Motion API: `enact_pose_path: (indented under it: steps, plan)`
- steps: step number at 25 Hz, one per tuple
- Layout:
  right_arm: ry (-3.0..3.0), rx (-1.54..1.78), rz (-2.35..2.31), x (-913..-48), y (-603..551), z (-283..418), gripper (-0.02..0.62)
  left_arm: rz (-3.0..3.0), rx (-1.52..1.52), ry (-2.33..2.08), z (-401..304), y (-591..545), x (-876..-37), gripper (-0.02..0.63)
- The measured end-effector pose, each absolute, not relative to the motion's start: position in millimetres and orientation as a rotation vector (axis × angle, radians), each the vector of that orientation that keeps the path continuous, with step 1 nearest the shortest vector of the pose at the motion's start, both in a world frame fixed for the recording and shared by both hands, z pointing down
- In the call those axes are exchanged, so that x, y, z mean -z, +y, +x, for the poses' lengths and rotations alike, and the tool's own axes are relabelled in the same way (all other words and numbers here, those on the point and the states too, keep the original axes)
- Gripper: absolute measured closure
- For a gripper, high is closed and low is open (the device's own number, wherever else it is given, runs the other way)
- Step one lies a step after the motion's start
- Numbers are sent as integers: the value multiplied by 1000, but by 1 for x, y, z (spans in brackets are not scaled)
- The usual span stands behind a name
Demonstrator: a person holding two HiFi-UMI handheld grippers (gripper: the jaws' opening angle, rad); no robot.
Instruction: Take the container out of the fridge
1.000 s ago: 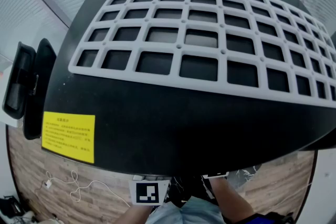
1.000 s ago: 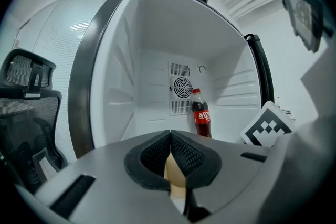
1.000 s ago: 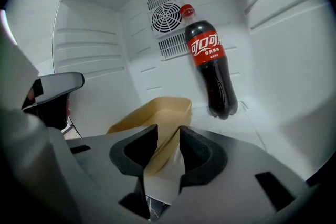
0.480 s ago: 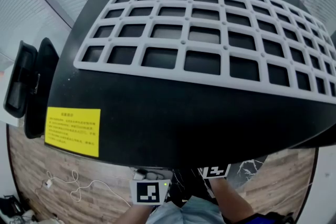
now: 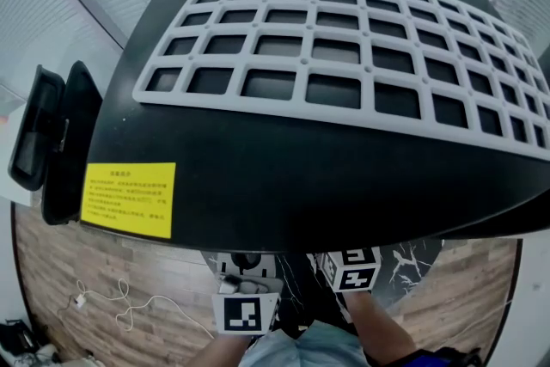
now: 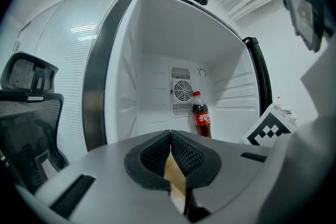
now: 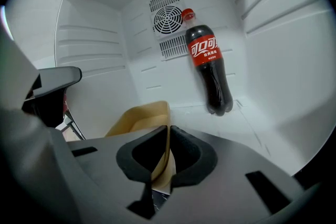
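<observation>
- Since the earlier frame, the head view has shifted: the fridge [image 5: 301, 159] top with its yellow label [image 5: 129, 199] sits higher and further right, and the right gripper's marker cube [image 5: 352, 269] has come out from under the fridge's front edge.
- The left gripper [image 6: 171, 139] has its jaws clenched on a thin wall of the tan container [image 6: 174, 176].
- The right gripper [image 7: 168, 136] is closing its jaws, with the container's opposite wall between the pads and seemingly already touched by them.
- The container sits low at the fridge mouth, well in front of the cola bottle [image 7: 210, 71] standing against the back wall.
- For a clean lift, let the right jaws finish clamping, then draw both grippers back together and level, so the 2 thin walls do not buckle or tear.
- Keep the pull straight out, clear of the door frame.
- The container's mouth appears to face up; its long axis seems to run between the 2 grippers, across the fridge opening, though little of it shows.
</observation>
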State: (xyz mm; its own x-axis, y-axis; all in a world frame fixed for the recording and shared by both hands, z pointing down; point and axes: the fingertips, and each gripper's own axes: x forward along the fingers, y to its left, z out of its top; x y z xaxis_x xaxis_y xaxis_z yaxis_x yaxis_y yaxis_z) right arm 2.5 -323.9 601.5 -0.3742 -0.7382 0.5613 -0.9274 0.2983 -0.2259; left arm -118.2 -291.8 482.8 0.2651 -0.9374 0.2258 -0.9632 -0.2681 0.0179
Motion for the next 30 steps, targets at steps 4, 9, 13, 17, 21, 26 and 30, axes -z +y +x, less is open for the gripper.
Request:
enact_pose_path:
  steps: [4,9,13,17,21,26,30]
  plan:
    - [-2228,-728,1493,-593,-315,1,561,2383,-244,-1798,-118,-282,-477,591]
    - [-2242,-703,1514,-575,-310,11,561,2404,-232,-1794,-108,-277,-464,591]
    - [-2263,-661,1547,-547,-301,21,561,2451,-199,-1788,-97,-267,-440,591]
    - [-2285,-625,1578,-515,-246,23,561,2479,-165,-1787,-96,-213,-413,591]
    - [-2306,-577,1627,-482,-203,32,561,2514,-134,-1790,-91,-171,-385,591]
    - [-2336,-507,1674,-453,-162,18,561,2559,-72,-1788,-110,-133,-364,591]
    - [-2359,-459,1705,-433,-145,8,561,2597,-44,-1796,-125,-121,-352,591]
